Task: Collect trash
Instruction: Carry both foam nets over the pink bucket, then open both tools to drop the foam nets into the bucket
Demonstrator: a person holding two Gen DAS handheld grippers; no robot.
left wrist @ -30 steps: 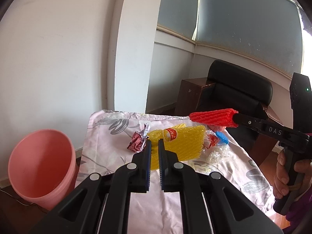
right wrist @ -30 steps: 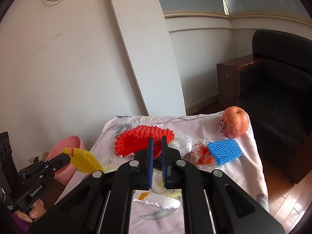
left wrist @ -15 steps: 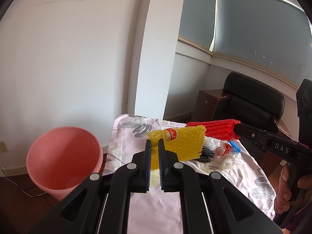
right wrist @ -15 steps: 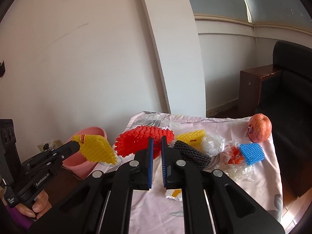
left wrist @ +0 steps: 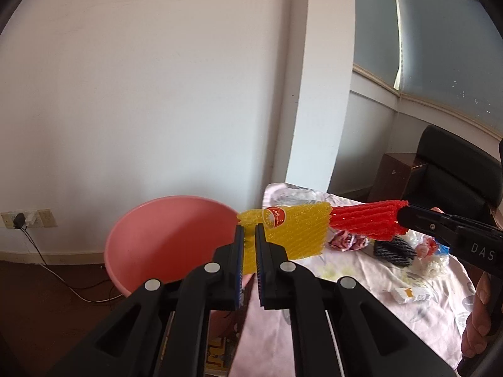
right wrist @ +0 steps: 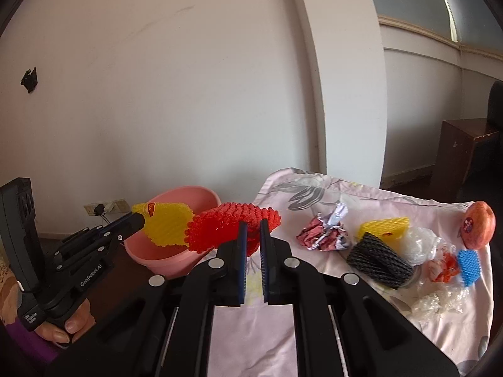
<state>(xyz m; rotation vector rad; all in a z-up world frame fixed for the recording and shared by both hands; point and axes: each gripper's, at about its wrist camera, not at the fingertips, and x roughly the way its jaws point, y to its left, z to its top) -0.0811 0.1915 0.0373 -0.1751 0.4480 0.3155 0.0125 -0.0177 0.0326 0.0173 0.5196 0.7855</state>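
Note:
My left gripper (left wrist: 247, 230) is shut on a yellow foam fruit net (left wrist: 295, 232) with a red sticker, held at the rim of the pink bucket (left wrist: 163, 245). The right wrist view shows the same yellow net (right wrist: 168, 224) over the pink bucket (right wrist: 176, 257), pinched by the left gripper (right wrist: 138, 220). My right gripper (right wrist: 253, 226) is shut on a red foam net (right wrist: 229, 227) just right of the bucket, above the table's left edge. In the left wrist view the red net (left wrist: 364, 223) hangs from the right gripper (left wrist: 400, 215) beside the yellow one.
On the floral cloth (right wrist: 314, 323) lie a crumpled foil wrapper (right wrist: 323, 232), a black foam net (right wrist: 377, 259), another yellow net (right wrist: 385, 226), clear plastic (right wrist: 419, 245), a blue net (right wrist: 470, 265) and a red fruit (right wrist: 478, 229). A black chair (left wrist: 456, 169) stands behind; a socket and cable (left wrist: 22, 223) are at the wall.
Both grippers have swung left with their nets, from over the table toward the pink bucket. The yellow net now reaches the bucket's rim, the red net close behind it.

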